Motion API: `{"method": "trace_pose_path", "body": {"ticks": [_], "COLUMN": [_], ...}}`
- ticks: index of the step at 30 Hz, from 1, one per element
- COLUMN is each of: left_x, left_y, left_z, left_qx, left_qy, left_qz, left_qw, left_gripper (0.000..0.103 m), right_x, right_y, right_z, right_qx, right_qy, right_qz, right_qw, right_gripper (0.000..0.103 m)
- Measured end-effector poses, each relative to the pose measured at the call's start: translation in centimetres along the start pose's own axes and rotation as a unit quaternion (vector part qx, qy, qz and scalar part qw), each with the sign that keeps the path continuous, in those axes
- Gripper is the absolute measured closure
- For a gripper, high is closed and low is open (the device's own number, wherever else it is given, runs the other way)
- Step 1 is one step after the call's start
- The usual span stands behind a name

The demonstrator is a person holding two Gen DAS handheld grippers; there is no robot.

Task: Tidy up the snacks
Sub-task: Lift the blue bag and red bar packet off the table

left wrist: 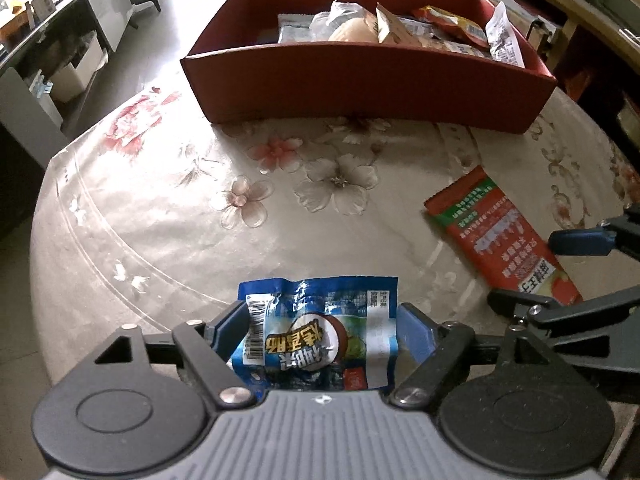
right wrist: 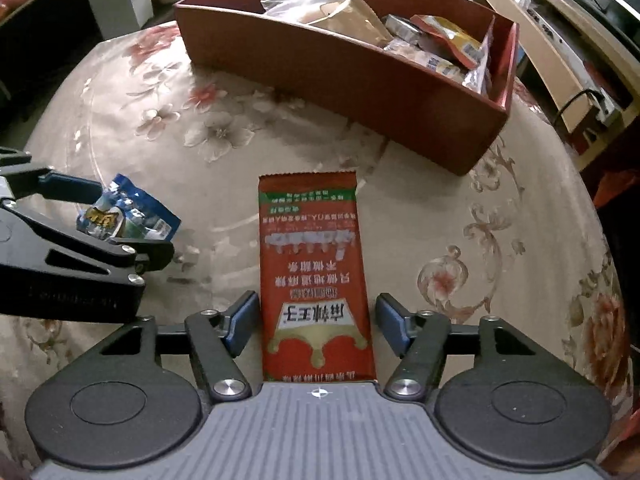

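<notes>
A blue snack packet (left wrist: 320,332) lies on the flowered table between the fingers of my left gripper (left wrist: 320,330); the blue pads touch its crumpled sides. It also shows in the right wrist view (right wrist: 128,220) inside the left gripper's fingers (right wrist: 72,184). A long red snack packet (right wrist: 314,272) lies flat between the open fingers of my right gripper (right wrist: 316,324), with gaps on both sides. It also shows in the left wrist view (left wrist: 504,240), with the right gripper's blue pad (left wrist: 580,240) beside it. A red box (left wrist: 360,80) holding several snack packets stands at the far side.
The round table (left wrist: 160,208) has a glossy flowered cover and drops off at the left edge. Cabinets and boxes (left wrist: 72,64) stand on the floor to the left. Shelving (right wrist: 568,40) runs behind the box on the right.
</notes>
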State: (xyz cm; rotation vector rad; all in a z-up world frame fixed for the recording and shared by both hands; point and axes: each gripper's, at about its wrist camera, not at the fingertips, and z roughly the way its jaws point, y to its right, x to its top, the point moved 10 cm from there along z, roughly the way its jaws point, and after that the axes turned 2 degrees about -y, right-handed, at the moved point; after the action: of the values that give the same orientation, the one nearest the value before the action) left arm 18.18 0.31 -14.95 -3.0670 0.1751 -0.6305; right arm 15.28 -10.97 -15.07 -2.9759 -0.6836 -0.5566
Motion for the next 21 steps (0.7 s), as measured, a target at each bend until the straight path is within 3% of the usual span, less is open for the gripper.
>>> {"method": "trace_pose_path", "body": {"ticks": [21], "left_x": [-0.44], "left_y": [-0.25], "left_z": [0.70], "left_qx": [0.002], "left_qy": [0.002], "left_qz": [-0.002], "left_qw": [1.0000], "left_gripper": [0.012], "right_x": [0.06], "right_y": [0.31], "right_z": [0.28], "right_qx": [-0.001], "right_qy": [0.005], "right_qz": [0.001], "right_qw": [1.000], "right_gripper": [0.023]}}
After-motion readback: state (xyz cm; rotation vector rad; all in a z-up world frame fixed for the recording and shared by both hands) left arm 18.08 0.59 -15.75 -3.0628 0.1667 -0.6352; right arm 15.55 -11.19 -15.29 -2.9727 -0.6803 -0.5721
